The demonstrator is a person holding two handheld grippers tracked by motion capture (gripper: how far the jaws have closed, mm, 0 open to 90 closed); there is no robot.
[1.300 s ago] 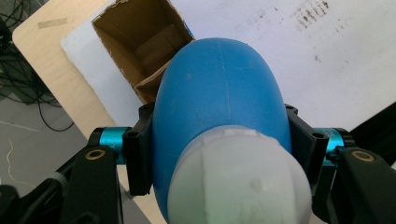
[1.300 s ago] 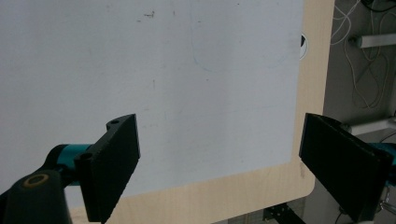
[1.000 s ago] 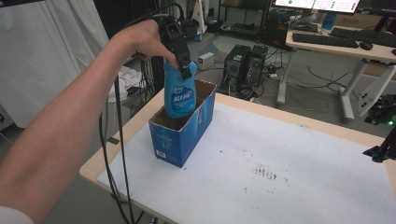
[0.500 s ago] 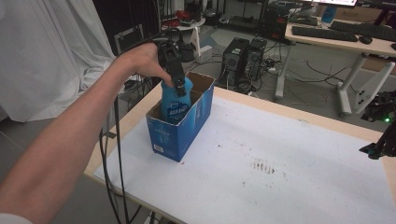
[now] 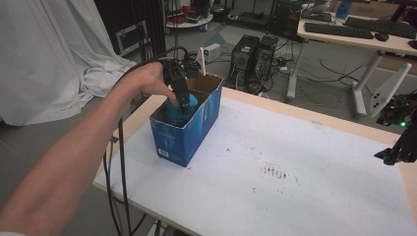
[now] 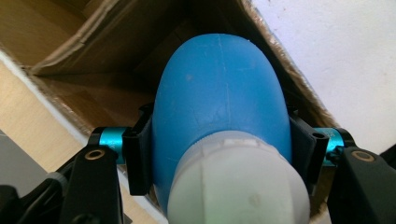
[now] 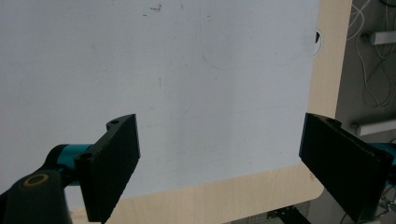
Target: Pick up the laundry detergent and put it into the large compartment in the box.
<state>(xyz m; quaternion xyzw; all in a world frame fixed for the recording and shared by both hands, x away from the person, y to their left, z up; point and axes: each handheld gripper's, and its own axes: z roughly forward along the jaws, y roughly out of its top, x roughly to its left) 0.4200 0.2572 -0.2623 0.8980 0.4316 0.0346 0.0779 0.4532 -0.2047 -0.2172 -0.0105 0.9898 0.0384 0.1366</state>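
A blue bottle (image 5: 175,111) with a white cap (image 6: 238,186) stands upright inside an open blue cardboard box (image 5: 188,132) at the table's left end. My left gripper (image 5: 180,96) is shut on the bottle's shoulder, its two jaws pressed against both sides of the blue bottle (image 6: 219,107). The brown inside of the cardboard box (image 6: 84,51) surrounds the bottle. At the table's right edge my right gripper (image 5: 399,147) stands open over the white sheet (image 7: 177,79), with nothing between its fingers (image 7: 112,161).
The white sheet (image 5: 295,167) covers most of the wooden table (image 5: 314,117). Small dark marks (image 5: 275,171) dot its middle. The table's rounded corner (image 7: 308,184) lies under the right gripper. Beyond the table stand computer towers (image 5: 251,59), cables and a desk (image 5: 354,39). A white cloth (image 5: 49,54) hangs at left.
The left gripper has lowered the blue bottle from above the box down into it; now just the bottle's top shows over the rim. The right gripper has stayed put.
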